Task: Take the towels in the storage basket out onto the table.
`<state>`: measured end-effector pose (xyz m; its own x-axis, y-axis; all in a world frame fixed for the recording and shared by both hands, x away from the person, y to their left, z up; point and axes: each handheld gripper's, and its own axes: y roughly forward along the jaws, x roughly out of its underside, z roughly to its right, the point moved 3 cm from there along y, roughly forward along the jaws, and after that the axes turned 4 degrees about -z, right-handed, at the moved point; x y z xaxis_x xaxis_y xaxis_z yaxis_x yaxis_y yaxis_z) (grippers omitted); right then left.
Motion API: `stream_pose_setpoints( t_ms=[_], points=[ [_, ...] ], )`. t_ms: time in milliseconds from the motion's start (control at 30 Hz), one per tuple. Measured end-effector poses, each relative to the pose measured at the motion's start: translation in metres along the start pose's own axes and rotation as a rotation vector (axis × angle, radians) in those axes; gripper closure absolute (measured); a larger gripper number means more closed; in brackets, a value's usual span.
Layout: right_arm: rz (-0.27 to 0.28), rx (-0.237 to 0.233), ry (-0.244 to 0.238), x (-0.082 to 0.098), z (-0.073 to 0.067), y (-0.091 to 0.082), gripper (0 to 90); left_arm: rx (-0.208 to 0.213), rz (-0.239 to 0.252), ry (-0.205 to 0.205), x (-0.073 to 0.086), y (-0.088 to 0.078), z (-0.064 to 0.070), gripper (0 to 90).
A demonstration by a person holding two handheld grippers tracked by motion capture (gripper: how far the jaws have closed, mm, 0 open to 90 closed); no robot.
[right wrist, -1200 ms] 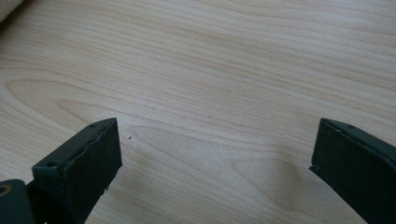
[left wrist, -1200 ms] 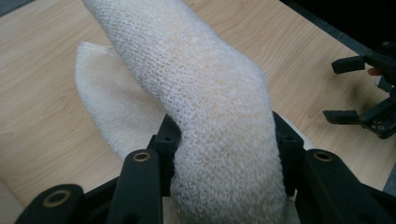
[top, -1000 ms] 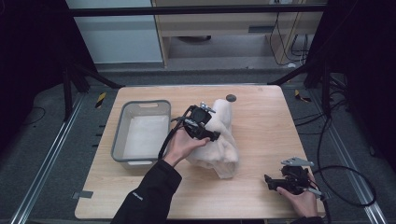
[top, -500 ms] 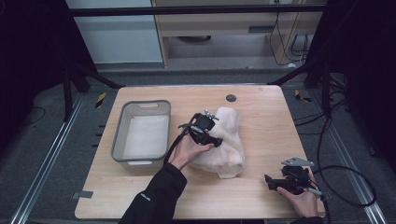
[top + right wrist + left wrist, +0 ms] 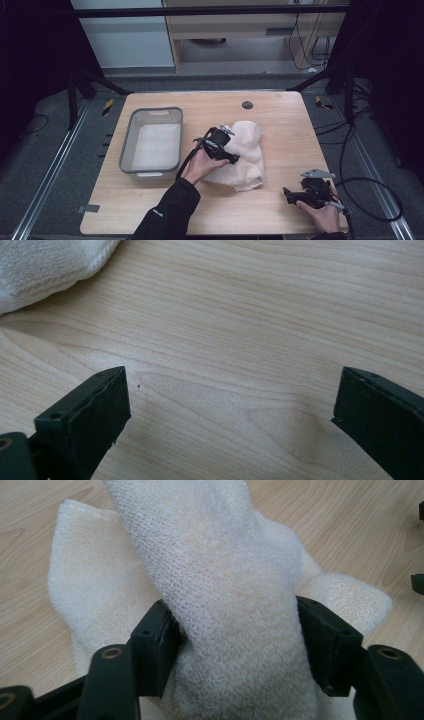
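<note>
Left claw (image 5: 235, 645) grasps a thick fold of the white towel (image 5: 245, 150), mid-counter (image 5: 280, 115). Right claw (image 5: 232, 410) rests released at five o'clock, on bare wood. Grey bin (image 5: 131, 145) sits at nine o'clock. Best to lift slowly, keeping the bunch pinched deep.

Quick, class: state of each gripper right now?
Left gripper: shut on the white towel.
Right gripper: open, holding nothing, over bare table.
</note>
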<state>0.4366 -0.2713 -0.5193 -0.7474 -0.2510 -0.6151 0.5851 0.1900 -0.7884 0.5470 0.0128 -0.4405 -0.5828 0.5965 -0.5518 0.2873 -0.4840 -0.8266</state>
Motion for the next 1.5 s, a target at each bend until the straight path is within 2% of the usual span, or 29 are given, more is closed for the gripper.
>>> stream_pose_setpoints(
  t_ms=[200, 300, 567, 833, 1167, 1400, 1500],
  points=[
    [-0.001, 0.002, 0.001, 0.0, 0.0, 0.001, 1.6, -0.008, 0.007, 0.021, 0.004, 0.003, -0.001, 25.5],
    [-0.001, 0.001, 0.0, 0.001, 0.0, 0.001, 1.6, 0.0, 0.018, 0.029, 0.005, 0.001, -0.001, 21.9],
    [-0.001, 0.003, 0.001, 0.001, 0.0, 0.001, 0.9, 0.023, 0.09, 0.036, 0.012, -0.022, -0.003, 16.2],
    [0.008, 0.007, 0.003, 0.001, 0.0, 0.001, 0.7, 0.028, 0.184, 0.028, 0.027, -0.051, -0.008, 15.7],
    [0.009, 0.014, 0.001, 0.001, 0.0, 0.001, 0.6, 0.02, 0.249, 0.008, 0.055, -0.086, -0.019, 17.0],
    [0.004, 0.017, 0.001, 0.002, -0.001, 0.001, 0.5, 0.025, 0.298, 0.006, 0.077, -0.103, -0.024, 19.7],
    [0.006, 0.017, 0.003, 0.002, -0.001, 0.0, 0.5, 0.012, 0.315, -0.003, 0.088, -0.11, -0.029, 20.9]
  ],
)
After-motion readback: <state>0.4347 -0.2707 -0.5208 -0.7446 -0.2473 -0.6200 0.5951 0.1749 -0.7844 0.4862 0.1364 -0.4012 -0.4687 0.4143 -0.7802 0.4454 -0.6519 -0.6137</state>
